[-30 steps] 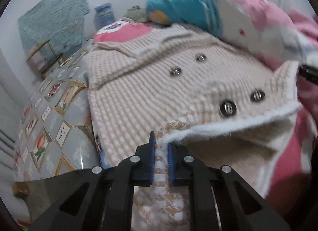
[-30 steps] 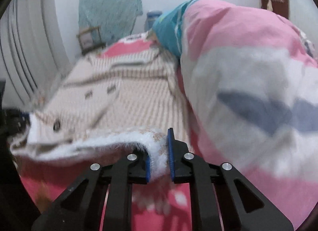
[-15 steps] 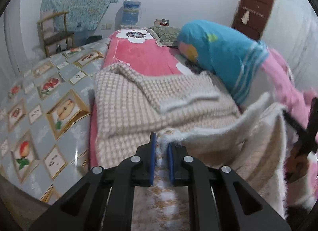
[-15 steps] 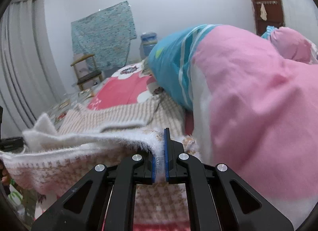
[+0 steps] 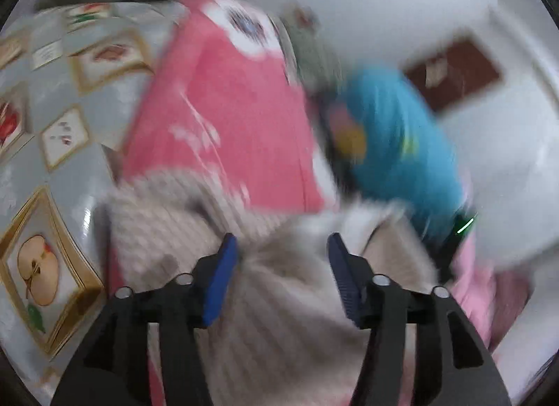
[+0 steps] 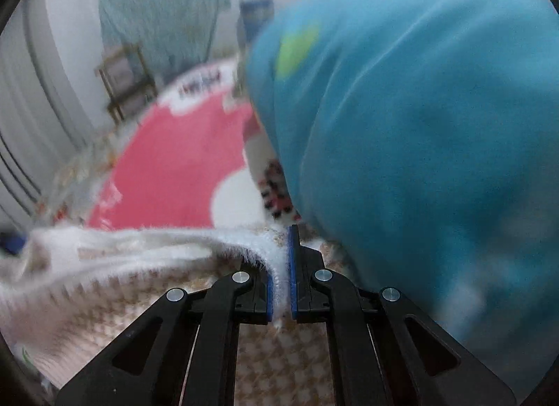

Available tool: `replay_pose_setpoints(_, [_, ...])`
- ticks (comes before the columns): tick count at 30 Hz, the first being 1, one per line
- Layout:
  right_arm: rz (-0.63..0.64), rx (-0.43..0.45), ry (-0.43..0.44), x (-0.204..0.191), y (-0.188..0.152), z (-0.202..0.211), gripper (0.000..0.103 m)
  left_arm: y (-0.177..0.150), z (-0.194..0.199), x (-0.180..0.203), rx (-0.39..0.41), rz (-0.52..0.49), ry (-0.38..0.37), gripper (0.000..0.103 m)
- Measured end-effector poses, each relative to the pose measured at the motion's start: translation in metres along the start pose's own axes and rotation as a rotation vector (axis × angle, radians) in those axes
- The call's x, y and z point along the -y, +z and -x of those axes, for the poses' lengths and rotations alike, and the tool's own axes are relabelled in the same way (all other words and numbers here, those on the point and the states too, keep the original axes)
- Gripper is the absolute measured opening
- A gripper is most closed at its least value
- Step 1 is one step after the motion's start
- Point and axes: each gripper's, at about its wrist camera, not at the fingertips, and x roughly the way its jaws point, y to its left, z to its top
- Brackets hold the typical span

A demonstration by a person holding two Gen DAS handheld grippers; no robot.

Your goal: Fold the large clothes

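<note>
A: Left gripper point(image 5: 283, 256): fingers opening, blue pads well apart. The beige houndstooth coat point(image 5: 279, 318) lies bunched between and below them, pads not pressing it. Frame heavily blurred.

B: Right gripper point(image 6: 281, 275): fingers narrow, pinching the coat's white fleecy edge point(image 6: 276, 263). That edge runs off left in a raised ridge.

A: Where does the coat sit?

B: On the bed, over the pink sheet point(image 5: 223, 102), toward the bed's near end. Its left side reaches the bed's left edge, beside the fruit-pattern floor tiles point(image 5: 42, 266). The blue bedding roll point(image 6: 419, 126) crowds the right side, just beside the right gripper.

A: Risks, as I judge them. One: only one corner is held, so the released side may slump and the fold line go crooked.

B: Two: the coat is thick and fleecy. If the right hand pulls on, it could drag the layer underneath and undo the fold.

A: Three: the right gripper could snag the blue roll, or tuck the corner under it.

B: Four: the left side could slide off the bed's edge toward the floor. Can't tell how much overhangs.
</note>
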Motion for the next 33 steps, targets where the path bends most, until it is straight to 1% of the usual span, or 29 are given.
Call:
replay_pose_setpoints(1, [0.035, -0.022, -0.013, -0.003, -0.004, -0.011, 0.005, 0.000, 0.008, -0.004, 0.037, 0.000, -0.008, 0.058])
replay_pose_setpoints(3, [0.092, -0.027, -0.027, -0.008, -0.015, -0.019, 0.005, -0.005, 0.019, -0.001, 0.086, -0.088, 0.063, 0.059])
replay_pose_setpoints(4, [0.116, -0.022, -0.034, -0.010, -0.019, -0.021, 0.005, -0.013, 0.021, 0.002, 0.102, -0.147, 0.096, 0.061])
replay_pose_setpoints(5, [0.138, -0.019, -0.041, -0.010, -0.022, -0.024, 0.005, -0.017, 0.017, 0.001, 0.077, -0.157, 0.109, 0.067])
replay_pose_setpoints(7, [0.120, -0.026, -0.019, -0.006, -0.020, -0.026, 0.005, -0.024, 0.006, -0.007, 0.025, -0.135, 0.089, 0.069])
replay_pose_setpoints(8, [0.110, -0.029, -0.010, -0.004, -0.019, -0.026, 0.005, -0.027, -0.001, -0.012, 0.015, -0.116, 0.100, 0.069])
replay_pose_setpoints(10, [0.107, -0.034, -0.003, -0.003, -0.018, -0.025, 0.005, -0.029, -0.010, -0.024, 0.048, -0.082, 0.170, 0.069])
replay_pose_setpoints(11, [0.121, -0.035, -0.010, -0.004, -0.019, -0.025, 0.005, -0.027, -0.011, -0.030, 0.067, -0.064, 0.168, 0.067])
replay_pose_setpoints(12, [0.131, -0.039, -0.014, -0.005, -0.018, -0.025, 0.005, -0.027, -0.011, -0.035, 0.081, -0.045, 0.155, 0.061])
replay_pose_setpoints(13, [0.134, -0.040, -0.016, -0.005, -0.018, -0.025, 0.005, -0.027, -0.013, -0.035, 0.090, -0.041, 0.111, 0.052])
replay_pose_setpoints(14, [0.130, -0.040, -0.014, -0.007, -0.013, -0.028, 0.005, -0.024, -0.016, -0.033, 0.089, -0.053, 0.117, 0.023])
replay_pose_setpoints(15, [0.123, -0.033, -0.015, -0.007, -0.011, -0.027, 0.005, -0.024, -0.018, -0.025, 0.093, -0.085, 0.161, 0.007])
replay_pose_setpoints(16, [0.114, -0.003, -0.020, -0.007, -0.010, -0.020, 0.005, -0.026, -0.015, -0.012, 0.125, -0.146, 0.210, 0.007])
replay_pose_setpoints(18, [0.128, 0.075, -0.040, -0.011, -0.002, -0.006, 0.006, -0.031, 0.002, 0.018, 0.233, -0.247, 0.245, 0.007])
replay_pose_setpoints(19, [0.153, 0.101, -0.063, -0.017, 0.004, -0.001, 0.007, -0.030, 0.008, 0.023, 0.279, -0.250, 0.259, 0.007])
replay_pose_setpoints(20, [0.169, 0.093, -0.076, -0.021, 0.010, -0.004, 0.007, -0.028, 0.013, 0.026, 0.316, -0.250, 0.289, 0.007])
replay_pose_setpoints(21, [0.191, 0.051, -0.080, -0.027, 0.018, -0.016, 0.007, -0.021, 0.011, 0.023, 0.334, -0.241, 0.342, 0.007])
replay_pose_setpoints(22, [0.210, 0.015, -0.076, -0.030, 0.022, -0.027, 0.008, -0.012, -0.001, 0.012, 0.310, -0.207, 0.428, 0.007])
replay_pose_setpoints(23, [0.258, -0.049, -0.096, -0.038, 0.025, -0.050, 0.015, -0.005, -0.021, -0.004, 0.226, -0.163, 0.505, 0.007])
replay_pose_setpoints(24, [0.311, -0.110, -0.116, -0.045, 0.024, -0.071, 0.015, -0.004, -0.039, -0.025, 0.186, -0.110, 0.574, 0.008])
replay_pose_setpoints(25, [0.349, -0.128, -0.133, -0.050, 0.021, -0.084, 0.016, -0.007, -0.050, -0.036, 0.171, -0.091, 0.592, 0.008])
replay_pose_setpoints(26, [0.410, -0.128, -0.169, -0.057, 0.016, -0.096, 0.019, -0.012, -0.062, -0.045, 0.152, -0.094, 0.610, 0.009])
replay_pose_setpoints(27, [0.440, -0.134, -0.178, -0.061, 0.016, -0.100, 0.020, -0.018, -0.071, -0.049, 0.153, -0.118, 0.638, 0.011])
replay_pose_setpoints(28, [0.456, -0.139, -0.178, -0.062, 0.017, -0.100, 0.027, -0.022, -0.073, -0.047, 0.159, -0.131, 0.653, 0.012])
replay_pose_setpoints(29, [0.467, -0.167, -0.192, -0.060, 0.021, -0.102, 0.041, -0.023, -0.071, -0.046, 0.165, -0.137, 0.663, 0.016])
replay_pose_setpoints(30, [0.472, -0.191, -0.193, -0.058, 0.025, -0.102, 0.044, -0.021, -0.068, -0.043, 0.162, -0.143, 0.686, 0.027])
replay_pose_setpoints(31, [0.460, -0.213, -0.171, -0.051, 0.033, -0.098, 0.047, -0.019, -0.064, -0.038, 0.165, -0.160, 0.729, 0.033])
replay_pose_setpoints(32, [0.437, -0.217, -0.155, -0.047, 0.037, -0.092, 0.047, -0.017, -0.062, -0.034, 0.183, -0.180, 0.755, 0.037])
replay_pose_setpoints(33, [0.396, -0.203, -0.147, -0.042, 0.041, -0.083, 0.047, -0.018, -0.054, -0.027, 0.217, -0.209, 0.759, 0.037])
